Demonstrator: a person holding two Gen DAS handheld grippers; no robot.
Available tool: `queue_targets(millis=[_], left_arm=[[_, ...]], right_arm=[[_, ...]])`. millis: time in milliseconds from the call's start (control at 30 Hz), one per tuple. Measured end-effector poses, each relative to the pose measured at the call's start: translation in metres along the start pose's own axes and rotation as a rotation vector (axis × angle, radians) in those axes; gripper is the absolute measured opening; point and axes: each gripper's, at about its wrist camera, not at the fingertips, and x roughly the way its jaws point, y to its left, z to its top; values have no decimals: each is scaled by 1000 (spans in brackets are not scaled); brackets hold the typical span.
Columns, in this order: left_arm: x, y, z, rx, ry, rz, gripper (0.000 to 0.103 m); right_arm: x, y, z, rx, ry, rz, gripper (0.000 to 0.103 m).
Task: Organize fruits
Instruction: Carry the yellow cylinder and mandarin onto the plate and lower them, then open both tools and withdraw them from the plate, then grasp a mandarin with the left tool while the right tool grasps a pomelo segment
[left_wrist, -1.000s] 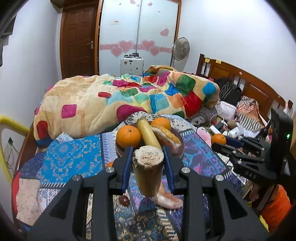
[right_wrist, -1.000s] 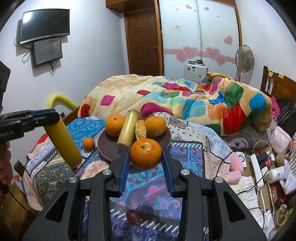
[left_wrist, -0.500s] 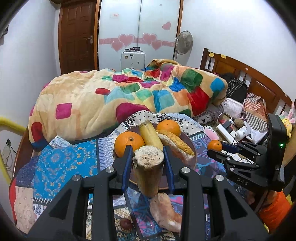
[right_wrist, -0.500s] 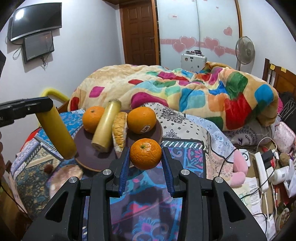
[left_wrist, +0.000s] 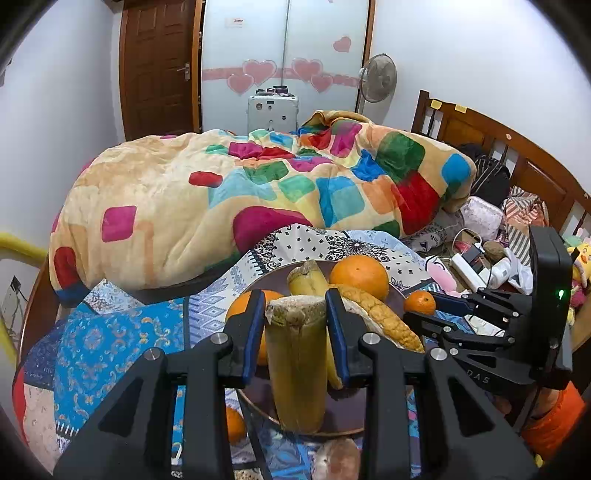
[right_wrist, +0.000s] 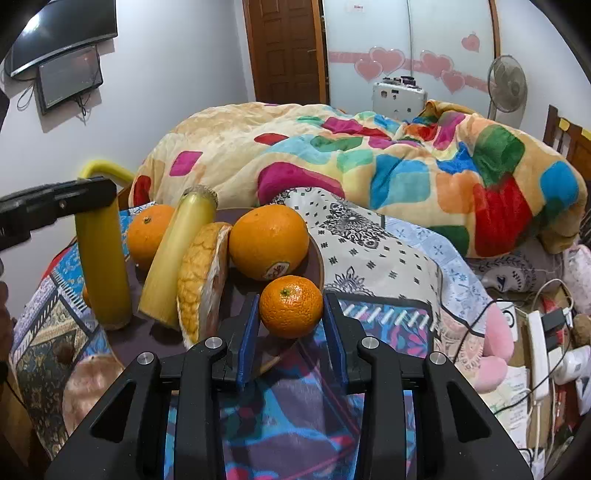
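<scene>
A dark round plate (right_wrist: 320, 264) on the patterned bedspread holds two oranges (right_wrist: 269, 242) (right_wrist: 149, 232), a yellow stalk piece (right_wrist: 177, 258) and a bumpy rind wedge (right_wrist: 201, 280). My left gripper (left_wrist: 295, 314) is shut on a second yellow stalk piece (left_wrist: 297, 369), held upright over the plate's near part (left_wrist: 343, 410). That stalk (right_wrist: 103, 266) also shows at the left of the right wrist view. My right gripper (right_wrist: 291, 301) is shut on a small mandarin (right_wrist: 290, 314) beside the plate's rim. It enters the left wrist view from the right with the mandarin (left_wrist: 419, 301).
A small mandarin (left_wrist: 234, 424), a pale lumpy item (right_wrist: 88, 384) and a small dark fruit (right_wrist: 64, 350) lie on the cloth near the plate. A bulky colourful blanket (left_wrist: 258, 192) lies behind. Cables, a power strip (right_wrist: 537, 347) and clutter fill the right side.
Both grippers have moved forward and down towards the plate, each still holding its fruit. The stalk now hangs over the plate and the mandarin sits by its rim.
</scene>
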Motion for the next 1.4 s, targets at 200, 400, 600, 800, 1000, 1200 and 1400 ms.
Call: queue_targets(millis=[200,400,600,800,1000,1200,1400], left_arm=[[9,3,0,6,1,46,33],[19,14,-2,-15,44,9,38],[11,8,-9,18,30,16,45],[-6,21,-15,-3,14,40,62],[-20,42,-29,-20,35,78,67],[-18,58,-53,-7,102,103,67],[-4,65,-75,2,175,89,67]], right_arm=[[5,5,2,-20,-3,-22,32],[4,5,4,-27,-11,-39,53],[-5,3,4,-20,-32,-50,54],[-22,3,2,2,-59,-49,54],[-41,10,-1,2,-95,-55,54],[-49,18,-4,-9,-105,-51,54],[-42,23,-9,-30,-96,-72,55]])
